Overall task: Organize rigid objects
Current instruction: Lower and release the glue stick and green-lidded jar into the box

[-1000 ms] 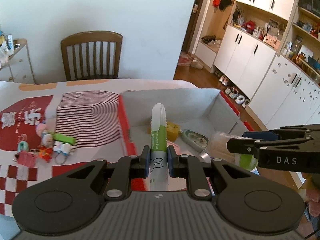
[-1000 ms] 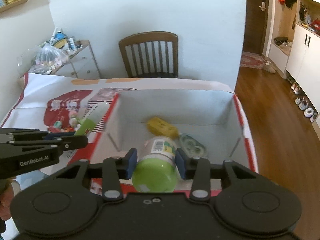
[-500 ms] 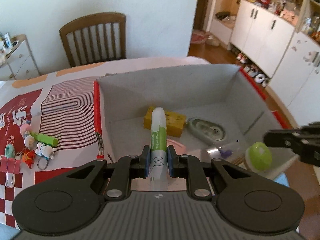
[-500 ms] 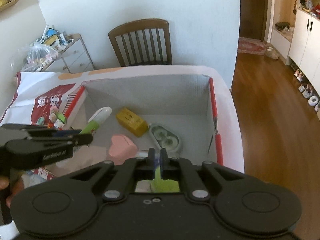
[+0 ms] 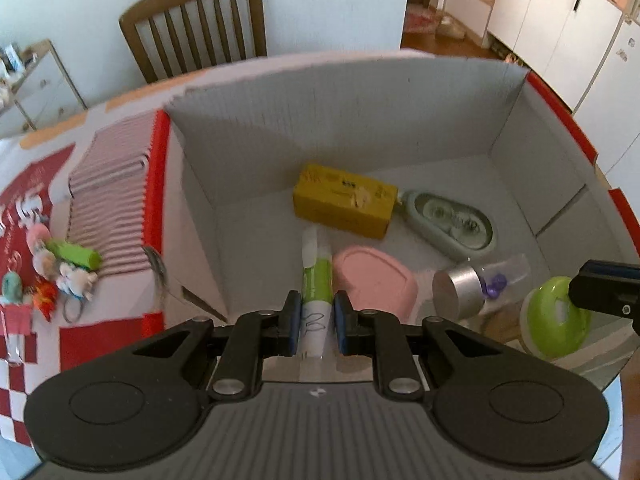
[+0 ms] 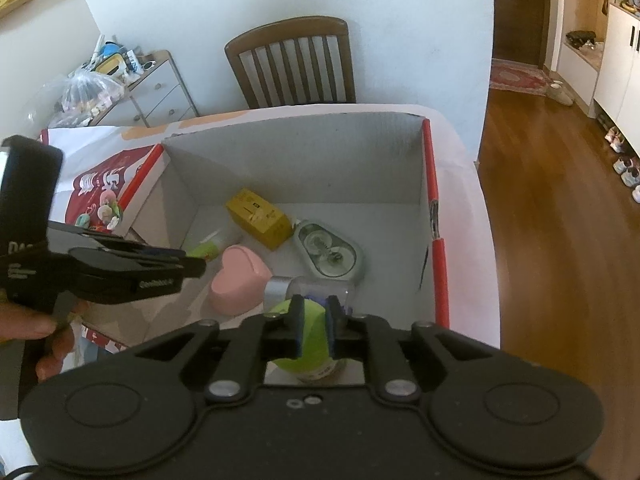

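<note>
My left gripper (image 5: 316, 322) is shut on a green and white tube (image 5: 316, 280), lowered inside the open cardboard box (image 5: 328, 116); the tube's tip is near the box floor. My right gripper (image 6: 314, 330) is around a jar with a green lid (image 6: 306, 346) at the box's near right; the jaws touch or nearly touch the lid. The jar also shows in the left wrist view (image 5: 554, 326). In the box lie a yellow box (image 5: 344, 200), a correction tape dispenser (image 5: 452, 222), a pink heart case (image 5: 374, 278) and a clear vial with a silver cap (image 5: 476, 286).
Small keychain toys and a green cylinder (image 5: 74, 254) lie on the patterned tablecloth left of the box. A wooden chair (image 5: 196, 24) stands behind the table. White drawers (image 6: 156, 92) stand at the far left. Wood floor and cabinets lie to the right.
Both grippers have moved forward and down into the box. The tube has gone from above the box to near its floor. The right jaws closed narrow, then stand slightly wider on the jar's lid.
</note>
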{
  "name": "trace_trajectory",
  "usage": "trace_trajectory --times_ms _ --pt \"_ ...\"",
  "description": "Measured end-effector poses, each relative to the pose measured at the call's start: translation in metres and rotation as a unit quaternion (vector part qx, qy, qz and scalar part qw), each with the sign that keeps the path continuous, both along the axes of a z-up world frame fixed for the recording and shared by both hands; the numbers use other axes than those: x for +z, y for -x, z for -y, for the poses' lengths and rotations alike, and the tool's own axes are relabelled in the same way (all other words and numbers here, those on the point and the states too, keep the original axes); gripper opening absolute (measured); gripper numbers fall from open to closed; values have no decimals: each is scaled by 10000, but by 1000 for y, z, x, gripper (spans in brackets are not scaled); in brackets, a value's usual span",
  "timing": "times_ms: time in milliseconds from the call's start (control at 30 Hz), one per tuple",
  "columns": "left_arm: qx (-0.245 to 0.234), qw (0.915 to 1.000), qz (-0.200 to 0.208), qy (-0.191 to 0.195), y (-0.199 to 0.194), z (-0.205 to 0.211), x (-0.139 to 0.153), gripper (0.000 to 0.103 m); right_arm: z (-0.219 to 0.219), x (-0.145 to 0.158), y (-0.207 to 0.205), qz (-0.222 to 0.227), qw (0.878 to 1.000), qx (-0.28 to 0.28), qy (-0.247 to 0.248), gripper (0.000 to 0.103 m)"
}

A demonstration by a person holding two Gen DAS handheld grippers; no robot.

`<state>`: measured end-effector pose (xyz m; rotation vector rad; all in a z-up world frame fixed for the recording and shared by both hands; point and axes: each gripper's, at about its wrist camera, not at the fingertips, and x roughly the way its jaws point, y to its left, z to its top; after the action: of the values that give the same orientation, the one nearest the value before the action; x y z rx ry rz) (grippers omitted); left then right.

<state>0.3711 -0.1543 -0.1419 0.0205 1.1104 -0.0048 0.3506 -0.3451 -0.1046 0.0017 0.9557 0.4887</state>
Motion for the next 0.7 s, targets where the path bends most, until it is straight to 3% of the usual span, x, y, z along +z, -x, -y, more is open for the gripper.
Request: trace_trajectory --times_ms 367,700 --pt "154 9993 -302 142 0 2 -7 17 0 1 -4 -81 9999 71 -7 19" --pt "144 9991 66 394 17 3 15 18 1 4 -3 -83 9999 59 60 30"
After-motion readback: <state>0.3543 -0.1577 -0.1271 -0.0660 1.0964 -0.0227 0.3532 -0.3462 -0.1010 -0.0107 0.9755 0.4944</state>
